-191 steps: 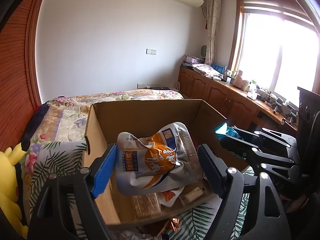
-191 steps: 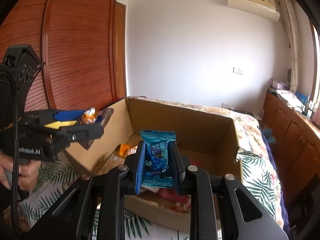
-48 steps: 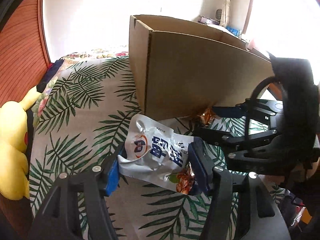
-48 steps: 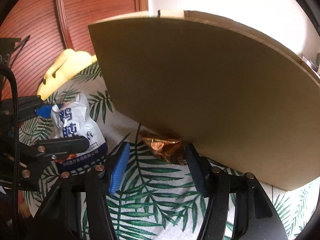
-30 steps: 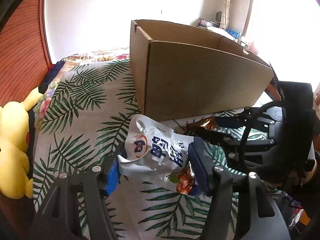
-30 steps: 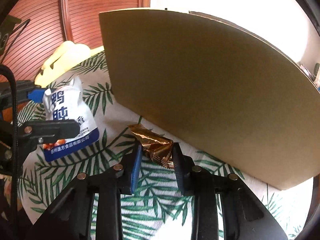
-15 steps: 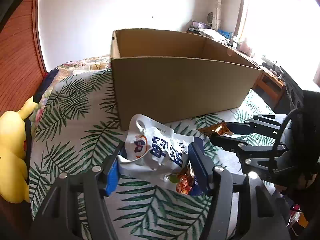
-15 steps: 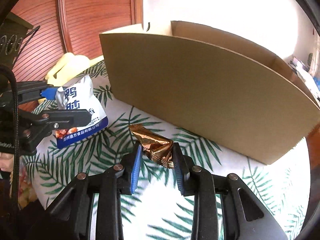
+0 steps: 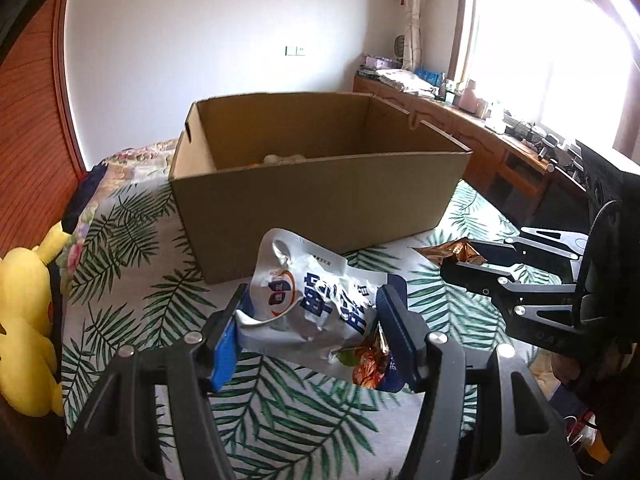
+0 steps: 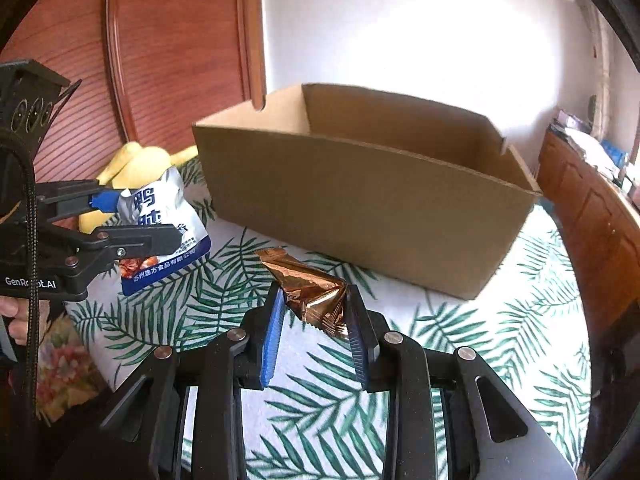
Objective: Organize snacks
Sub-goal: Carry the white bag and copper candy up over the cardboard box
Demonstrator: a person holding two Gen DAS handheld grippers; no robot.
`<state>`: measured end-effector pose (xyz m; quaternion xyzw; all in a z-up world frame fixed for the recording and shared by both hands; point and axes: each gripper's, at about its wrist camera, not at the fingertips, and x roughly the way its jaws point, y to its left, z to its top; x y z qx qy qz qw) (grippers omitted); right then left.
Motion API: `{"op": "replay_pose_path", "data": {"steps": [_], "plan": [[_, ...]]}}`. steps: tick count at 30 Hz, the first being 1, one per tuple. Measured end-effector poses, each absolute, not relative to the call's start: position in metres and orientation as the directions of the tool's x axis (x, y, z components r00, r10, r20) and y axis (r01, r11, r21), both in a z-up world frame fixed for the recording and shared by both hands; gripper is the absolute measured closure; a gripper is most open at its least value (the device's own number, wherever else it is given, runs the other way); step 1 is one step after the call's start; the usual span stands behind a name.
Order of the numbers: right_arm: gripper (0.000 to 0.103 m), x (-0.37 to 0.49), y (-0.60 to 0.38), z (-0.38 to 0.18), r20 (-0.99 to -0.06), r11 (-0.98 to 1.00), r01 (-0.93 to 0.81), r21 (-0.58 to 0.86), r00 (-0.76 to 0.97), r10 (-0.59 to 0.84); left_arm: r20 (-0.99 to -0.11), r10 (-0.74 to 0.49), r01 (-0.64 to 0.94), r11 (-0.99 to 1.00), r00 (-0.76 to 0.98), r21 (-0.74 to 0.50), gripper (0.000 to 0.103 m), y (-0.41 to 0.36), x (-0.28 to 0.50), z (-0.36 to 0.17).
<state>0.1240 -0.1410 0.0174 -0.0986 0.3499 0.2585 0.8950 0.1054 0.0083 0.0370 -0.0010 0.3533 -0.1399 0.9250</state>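
— Left gripper (image 9: 312, 320): what are we holding in it?

— We're clamping the white snack bag (image 9: 316, 300) between its pads, above the leaf-print bedspread (image 9: 132, 292).

— And the right gripper (image 10: 314, 312)?

— We're pinching a copper foil packet (image 10: 316, 292) with it, jaws nearly together.

— Where's the cardboard box (image 9: 320, 204) sitting?

— At twelve o'clock from both grippers, open-topped, apart from both snacks. A yellow plush toy (image 9: 24, 312) is lying at nine o'clock.

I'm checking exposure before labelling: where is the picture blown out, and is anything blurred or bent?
Left wrist view: the window is blown out white; the cardboard box and white snack bag stay sharp. Right wrist view: the wall glares; the copper wrapper is crisp. Fisheye curves the box edges and darkens the corners in both.
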Motion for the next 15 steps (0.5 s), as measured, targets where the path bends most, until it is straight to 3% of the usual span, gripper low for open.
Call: {"op": "replay_pose_path", "data": {"steps": [15], "plan": [[0.074, 0.108, -0.165, 0.069, -0.591, 0.869, -0.494, -0.007, 0.703, 0.395, -0.579, -0.259, 0.278, 0.959, 0.773, -0.059, 0.042, -0.007, 0.109, 0.088]]}}
